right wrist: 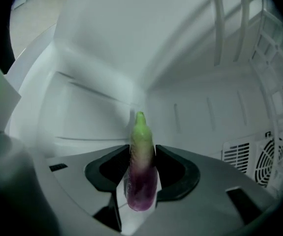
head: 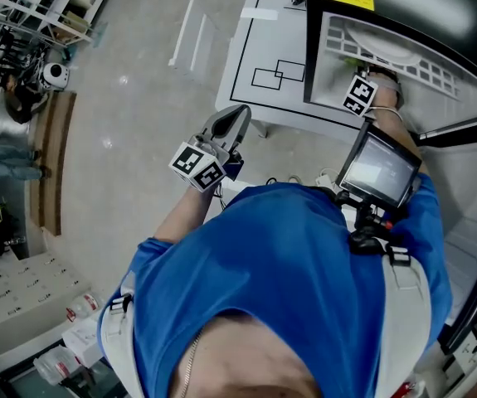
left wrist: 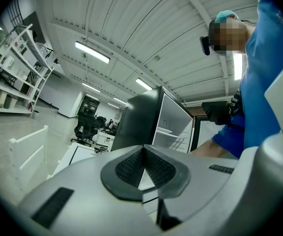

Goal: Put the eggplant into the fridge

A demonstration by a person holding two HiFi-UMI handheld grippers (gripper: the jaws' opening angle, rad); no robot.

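- The eggplant (right wrist: 141, 181) sits at the middle bottom of the right gripper view. It stands nearly upright in the frame, purple end low and green tip up.
- The right gripper (right wrist: 142, 162) grasps it, one dark pad pressing each side of the eggplant.
- Around the eggplant is the white inside of the fridge (right wrist: 107, 43). The green tip points toward a back corner of it, and the eggplant is held off the walls.
- A vent grille (right wrist: 260, 161) shows in the fridge's wall at the lower right of that view.
- In the head view the right gripper's marker cube (head: 359, 94) is at the upper right, at the fridge's open front, under its black top.
- The left gripper (head: 238, 116) is at the centre left of the head view, outside the fridge and well apart from it.
- Its jaws are clenched together with nothing between them, as the left gripper view shows.
- A white table (head: 259, 48) with black outlines stands at the top centre of the head view, just beside the fridge.
- The person's blue shirt (head: 304, 255) fills the lower middle, with a screen (head: 379, 172) near the right shoulder.
- Shelves (head: 39, 7) stand at the upper left.
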